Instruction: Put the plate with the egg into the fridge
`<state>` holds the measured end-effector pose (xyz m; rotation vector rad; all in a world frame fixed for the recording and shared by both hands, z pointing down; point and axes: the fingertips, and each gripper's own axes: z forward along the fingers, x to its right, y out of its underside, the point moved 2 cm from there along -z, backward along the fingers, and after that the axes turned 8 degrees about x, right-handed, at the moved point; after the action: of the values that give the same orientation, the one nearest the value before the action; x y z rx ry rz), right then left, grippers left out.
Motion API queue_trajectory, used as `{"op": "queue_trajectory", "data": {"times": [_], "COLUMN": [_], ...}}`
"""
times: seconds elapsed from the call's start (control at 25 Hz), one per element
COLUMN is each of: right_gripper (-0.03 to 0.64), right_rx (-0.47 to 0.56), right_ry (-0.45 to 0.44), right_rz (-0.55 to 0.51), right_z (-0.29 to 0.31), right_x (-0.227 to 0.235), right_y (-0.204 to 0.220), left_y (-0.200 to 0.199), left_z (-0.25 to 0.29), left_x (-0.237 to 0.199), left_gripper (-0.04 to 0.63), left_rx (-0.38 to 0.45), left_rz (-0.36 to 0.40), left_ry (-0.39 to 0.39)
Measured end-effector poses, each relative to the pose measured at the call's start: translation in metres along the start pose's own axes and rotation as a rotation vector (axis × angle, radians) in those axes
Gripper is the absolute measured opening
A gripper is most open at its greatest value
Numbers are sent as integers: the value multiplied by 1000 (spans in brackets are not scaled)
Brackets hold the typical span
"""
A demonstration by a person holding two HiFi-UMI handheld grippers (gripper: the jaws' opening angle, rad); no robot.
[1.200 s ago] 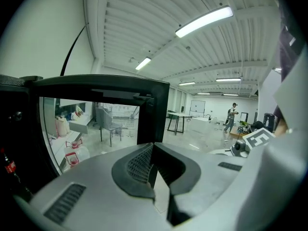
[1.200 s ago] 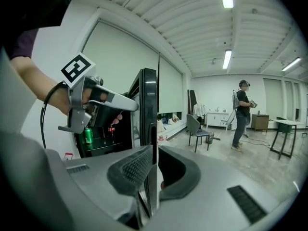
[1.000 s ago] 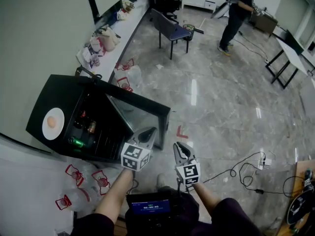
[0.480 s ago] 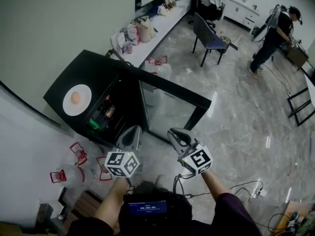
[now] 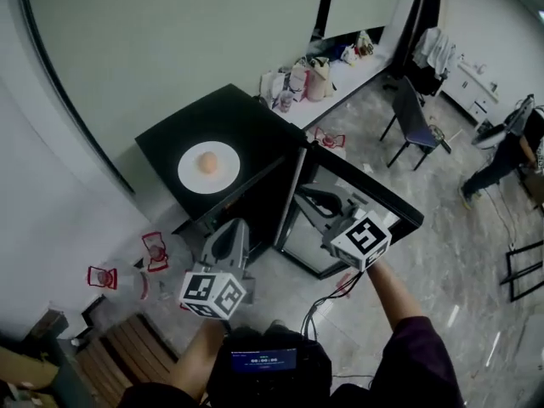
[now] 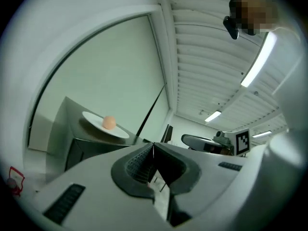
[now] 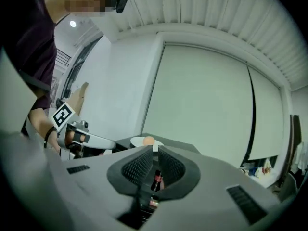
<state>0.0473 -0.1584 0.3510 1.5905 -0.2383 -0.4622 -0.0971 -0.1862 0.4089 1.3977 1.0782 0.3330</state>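
Observation:
A white plate (image 5: 224, 178) with a brown egg (image 5: 207, 162) sits on top of the black mini fridge (image 5: 170, 143), whose door (image 5: 399, 206) stands open to the right. My left gripper (image 5: 234, 226) is shut and empty, held below the fridge front. My right gripper (image 5: 304, 192) hangs in front of the open door, its jaws a narrow gap apart with nothing between them. The left gripper view shows the plate (image 6: 94, 120) and egg (image 6: 109, 122) up left of the shut tips (image 6: 153, 146). In the right gripper view the egg (image 7: 149, 140) lies just beyond the tips (image 7: 155, 149).
Bottles stand inside the fridge (image 7: 155, 179). A bench with bags (image 5: 323, 70) runs along the wall; a chair (image 5: 416, 117) and a person (image 5: 510, 143) are at the right. Red-marked plastic containers (image 5: 153, 249) and a cable (image 5: 327, 300) lie on the floor.
Both grippers have risen and swung toward the fridge. The head view has turned, so the fridge and plate now sit mid-frame. Neither gripper's jaws have changed.

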Motion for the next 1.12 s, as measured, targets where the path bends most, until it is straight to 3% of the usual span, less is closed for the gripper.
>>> {"op": "queue_trajectory", "data": {"times": [0.24,0.48,0.6,0.8,1.0,1.12], "right_gripper": [9,9,9,14,46,48], "right_rx": [-65,-170,-280,-498,-691,-785], "right_ry": [-274,-465,-599,-845,-978,-1037], "right_rz": [-115,-116,-61,-23,-118,-175], "right_z": [91,174,218,277,309,308], "right_x": [34,61,65,43,19,6], "right_y": [-15,3,21,42,62,79], "left_y": [-14,-7,-3,6,10,11], "left_z": [-14,-4,7,16,12,7], "left_x": [-23,-36,-39,-43,-53,-54], "left_gripper": [11,11,11,11,12,12], "left_rx": [119,218,286,417,503,532], "left_rz": [-95,-162,-215,-409,-497,-511], "left_ry": [-195,-373,-462,-553,-640,-663]}}
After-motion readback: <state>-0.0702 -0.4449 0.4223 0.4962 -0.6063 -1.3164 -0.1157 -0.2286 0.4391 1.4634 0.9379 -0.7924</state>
